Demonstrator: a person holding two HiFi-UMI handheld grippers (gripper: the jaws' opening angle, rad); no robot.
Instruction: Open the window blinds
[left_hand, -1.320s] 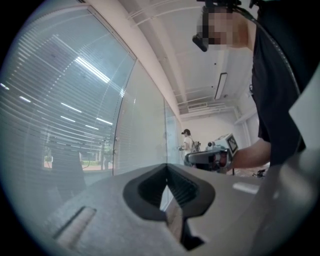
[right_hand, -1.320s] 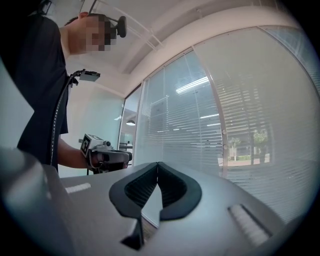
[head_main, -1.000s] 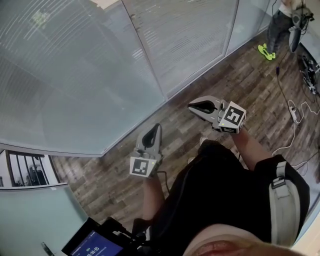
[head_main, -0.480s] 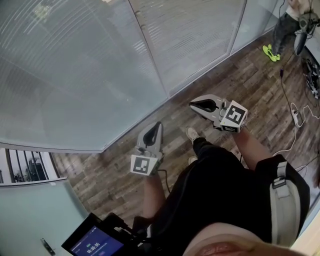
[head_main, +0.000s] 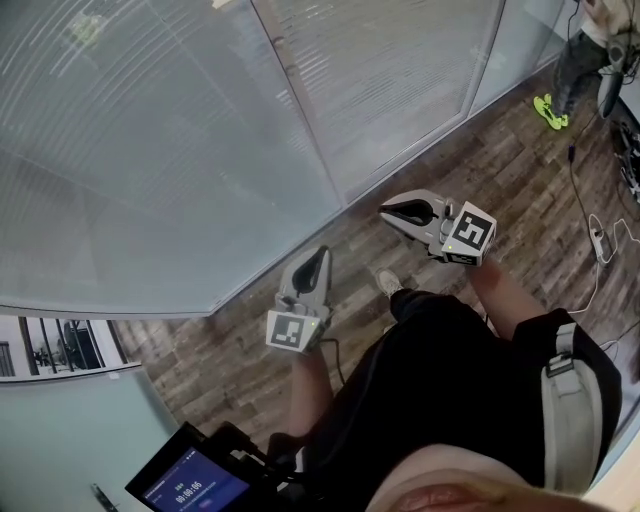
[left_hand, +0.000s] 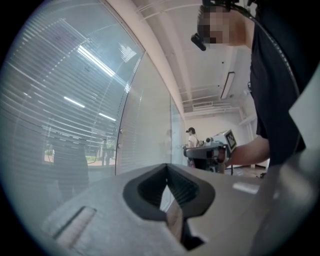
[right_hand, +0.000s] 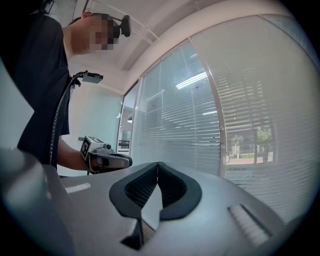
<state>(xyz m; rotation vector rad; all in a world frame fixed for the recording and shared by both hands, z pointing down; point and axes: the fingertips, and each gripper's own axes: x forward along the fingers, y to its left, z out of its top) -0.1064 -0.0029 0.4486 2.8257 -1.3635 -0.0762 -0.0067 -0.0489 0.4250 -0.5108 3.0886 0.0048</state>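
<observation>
Left gripper (head_main: 319, 254): held level over the wood-plank floor (head_main: 480, 170), nose turned toward the glazed wall. In the left gripper view its jaws are seen pressed together at the tips, with nothing caught between them.

Right gripper (head_main: 386, 211): held level to the right of the left one, also pointed at the glass. Its jaws are likewise closed tip to tip and hold nothing.

Window blinds (head_main: 150, 140): hung behind the glass panes, horizontal slats covering the panels. The panels are divided by a pale frame post (head_main: 300, 100). In the right gripper view, trees and daylight are made out between the slats. Both grippers are kept apart from the glass, near it.

Also noted: a lit screen (head_main: 190, 487) is carried low at the person's left. A second person in bright green shoes (head_main: 552, 108) is seen standing far off at upper right. A white power strip (head_main: 600, 238) is laid on the floor.
</observation>
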